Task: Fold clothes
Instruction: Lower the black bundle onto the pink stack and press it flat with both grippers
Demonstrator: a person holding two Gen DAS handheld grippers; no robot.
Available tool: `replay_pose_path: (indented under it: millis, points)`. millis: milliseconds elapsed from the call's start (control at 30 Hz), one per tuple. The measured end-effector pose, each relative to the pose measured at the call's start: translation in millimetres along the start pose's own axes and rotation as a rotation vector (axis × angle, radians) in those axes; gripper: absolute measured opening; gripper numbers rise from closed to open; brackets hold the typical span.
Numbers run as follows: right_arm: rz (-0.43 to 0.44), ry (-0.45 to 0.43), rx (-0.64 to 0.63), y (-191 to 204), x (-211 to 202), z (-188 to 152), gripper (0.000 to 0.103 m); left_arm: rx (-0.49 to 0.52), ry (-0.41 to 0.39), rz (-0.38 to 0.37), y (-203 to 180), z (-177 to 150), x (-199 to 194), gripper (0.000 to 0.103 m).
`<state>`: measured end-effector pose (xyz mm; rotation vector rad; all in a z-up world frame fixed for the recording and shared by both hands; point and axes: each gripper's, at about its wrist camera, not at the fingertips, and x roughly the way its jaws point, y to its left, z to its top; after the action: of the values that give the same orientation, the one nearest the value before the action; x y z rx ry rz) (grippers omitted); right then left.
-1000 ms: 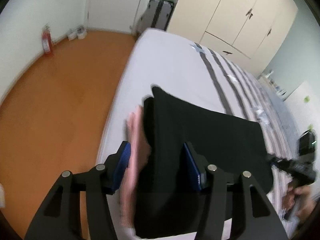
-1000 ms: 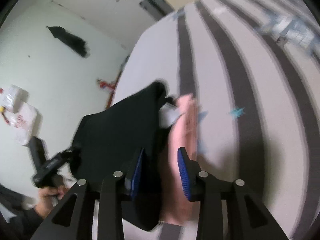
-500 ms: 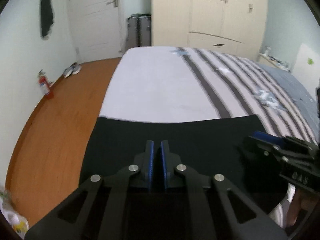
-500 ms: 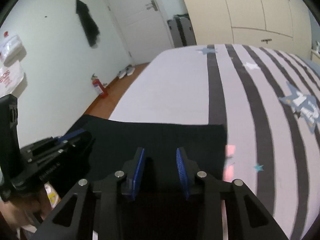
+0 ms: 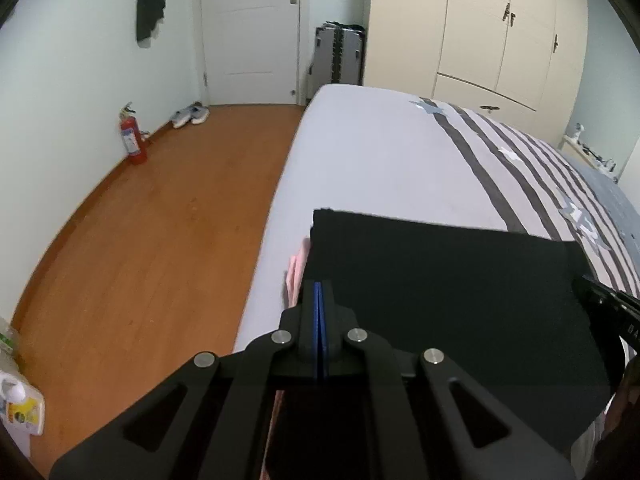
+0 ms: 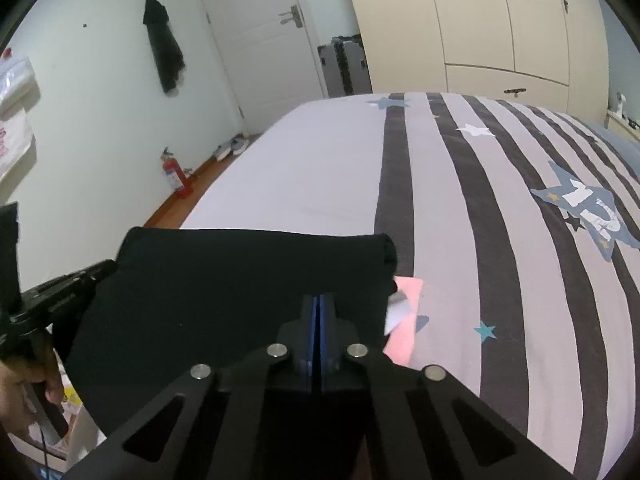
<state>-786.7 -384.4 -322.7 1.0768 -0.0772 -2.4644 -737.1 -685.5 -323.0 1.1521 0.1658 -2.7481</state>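
- A black garment (image 5: pixel 440 300) lies folded flat at the near corner of the bed (image 5: pixel 380 160), with a pink piece (image 6: pixel 404 316) sticking out from under its side.
- The left gripper (image 5: pixel 318 292) has its blue pads pressed together over the garment's near edge; whether cloth is pinched between them is hidden.
- The right gripper (image 6: pixel 318 306) has just closed, pads meeting over the black cloth; any hold cannot be told.
- The bedcover is pale grey with dark stripes and star prints.
- Around it: orange wood floor (image 5: pixel 140 240), red fire extinguisher (image 5: pixel 132 140), white door (image 5: pixel 252 28), cream wardrobe (image 5: pixel 500 28).
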Motion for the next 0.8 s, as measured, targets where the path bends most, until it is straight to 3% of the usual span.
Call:
replay_pose_path:
  millis: [200, 267, 300, 500, 667, 800]
  points:
    - [-0.003, -0.012, 0.052, -11, -15, -2, 0.0, -0.03, -0.014, 0.018, 5, 5, -8, 0.002]
    - [-0.023, -0.034, 0.079, -15, -31, -1, 0.001, -0.061, -0.06, 0.015, 9, 5, -29, 0.002]
    - [-0.017, -0.047, 0.068, -14, -39, -1, 0.006, -0.071, -0.082, -0.004, 7, 5, -42, 0.002]
    - [0.071, -0.104, -0.075, 32, -80, -22, 0.006, 0.008, -0.158, -0.191, -45, -24, -102, 0.002]
    - [0.152, -0.083, -0.085, 69, -81, -47, 0.006, 0.031, -0.121, -0.27, -82, -52, -103, 0.002]
    - [0.198, -0.071, -0.03, 77, -73, -55, 0.006, 0.038, -0.109, -0.303, -96, -59, -99, 0.001]
